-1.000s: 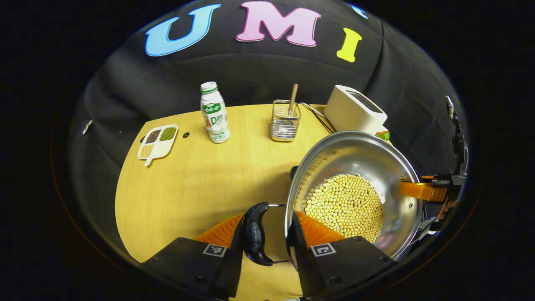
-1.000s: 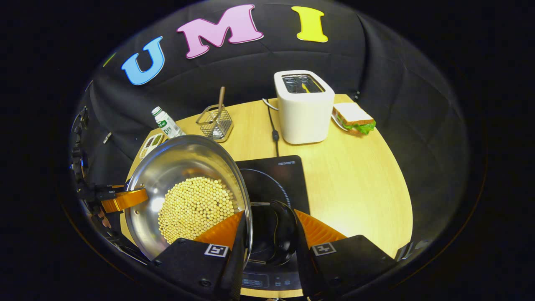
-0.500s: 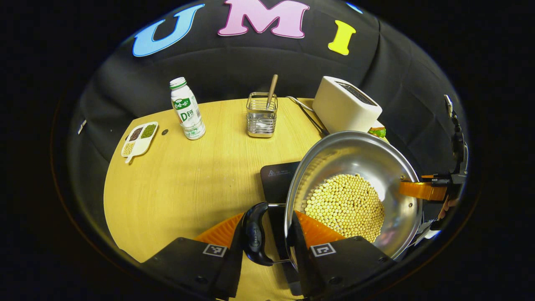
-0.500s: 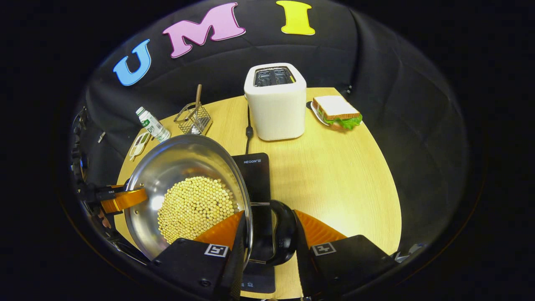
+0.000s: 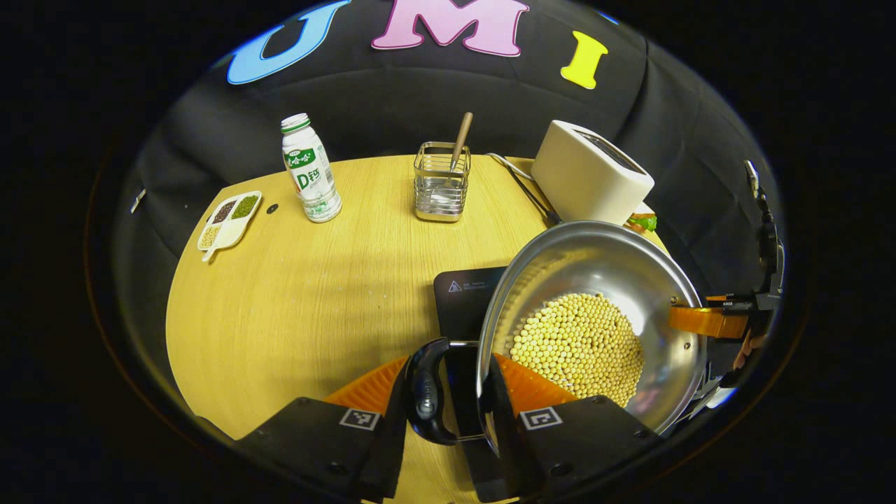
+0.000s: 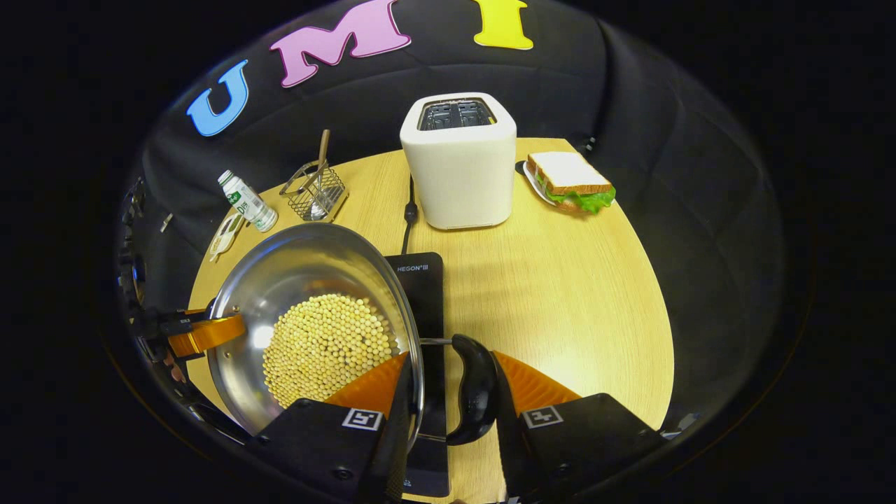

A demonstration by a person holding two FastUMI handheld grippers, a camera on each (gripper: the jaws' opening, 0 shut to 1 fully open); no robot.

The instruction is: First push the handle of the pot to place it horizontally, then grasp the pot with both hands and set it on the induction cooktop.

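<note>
While both grippers carry it, the pot (image 5: 595, 315) hangs over the black cooktop (image 5: 465, 297), which lies flat near the middle of the wooden table (image 5: 315, 308); whether the pot's base touches the cooktop cannot be told. The left gripper (image 5: 455, 413) is closed over the pot's rim and its black side handle (image 5: 423, 392), one finger inside the pot against the wall and the other outside the handle. The right gripper (image 6: 448, 409) grips the opposite side the same way, with the rim and the other black handle (image 6: 476, 392) between its fingers. A layer of yellow beans (image 6: 325, 346) covers the bottom of the pot. Toward the table's far edge stand a white toaster (image 6: 458, 161), a wire basket (image 5: 441, 183) with a wooden stick in it, and a white bottle (image 5: 308, 171). A sandwich (image 6: 570, 183) sits by the far right corner, just beside the toaster. A small divided dish (image 5: 227, 220) lies at the far left corner, near the bottle.
</note>
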